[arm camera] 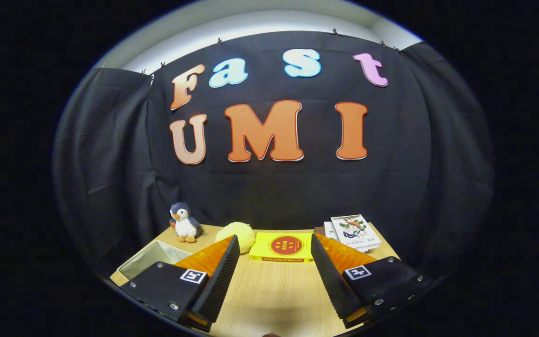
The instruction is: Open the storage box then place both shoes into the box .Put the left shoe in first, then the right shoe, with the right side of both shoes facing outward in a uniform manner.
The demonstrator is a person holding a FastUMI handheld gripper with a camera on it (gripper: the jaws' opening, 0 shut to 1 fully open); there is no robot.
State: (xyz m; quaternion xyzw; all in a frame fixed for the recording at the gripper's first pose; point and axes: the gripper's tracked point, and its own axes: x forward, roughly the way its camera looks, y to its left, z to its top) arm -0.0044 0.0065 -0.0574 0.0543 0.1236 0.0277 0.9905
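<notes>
Tabletop (274, 290) clutter: penguin (185, 222) (books (354, 231) opposite)

Light is coming from above, where a pale strip (269, 23) over the dark wall cloth (274, 187) is glowing brightest, while the cloth is soaking up most of it and staying dim, its folds barely showing. The wooden table (274, 290) is catching an even, warm light with no hard glare, and the gripper (275, 252), its fingers standing wide apart with only bare table between them, is casting a soft shadow on the wood near its base. The fisheye lens is bending straight lines outward and darkening the rim, while the middle is staying sharp.
</notes>
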